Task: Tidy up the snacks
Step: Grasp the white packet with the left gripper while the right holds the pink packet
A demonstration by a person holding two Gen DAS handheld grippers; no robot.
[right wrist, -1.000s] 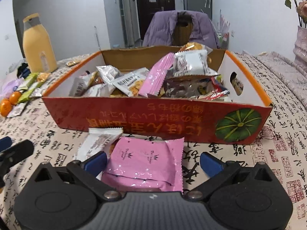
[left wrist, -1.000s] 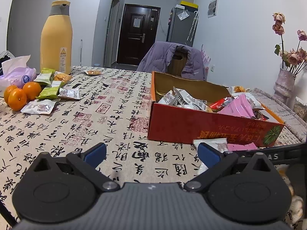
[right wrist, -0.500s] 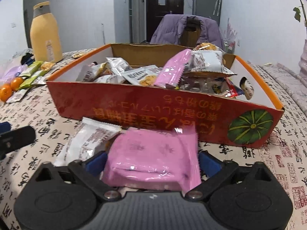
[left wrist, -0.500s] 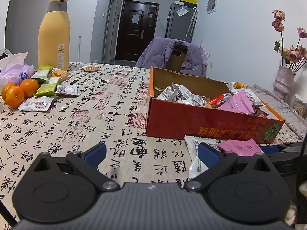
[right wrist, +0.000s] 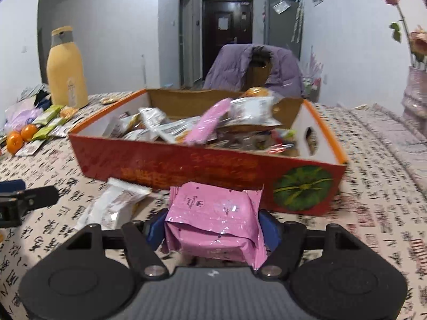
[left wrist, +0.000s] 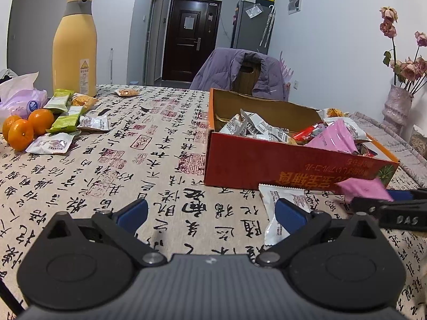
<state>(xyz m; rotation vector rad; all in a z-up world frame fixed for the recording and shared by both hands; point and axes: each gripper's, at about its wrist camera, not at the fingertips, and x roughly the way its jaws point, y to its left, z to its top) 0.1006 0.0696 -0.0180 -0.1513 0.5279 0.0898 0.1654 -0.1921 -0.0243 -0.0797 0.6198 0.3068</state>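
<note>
The right gripper (right wrist: 212,226) is clamped on a pink snack packet (right wrist: 216,222), its blue pads pressing both sides, held just in front of the red cardboard box (right wrist: 186,168) heaped with snacks; a white packet (right wrist: 112,205) lies on the calligraphy tablecloth (left wrist: 149,144) beside it; the left gripper (left wrist: 210,210) has its jaws wide apart, holding nothing; 3 oranges (left wrist: 26,128) sit far left.

Blurred red box (right wrist: 202,168) lettering, unreadable. White packet (left wrist: 280,213) partly hidden behind a blue finger (left wrist: 289,213). Vase (right wrist: 416,98) cut off, maybe pink.
</note>
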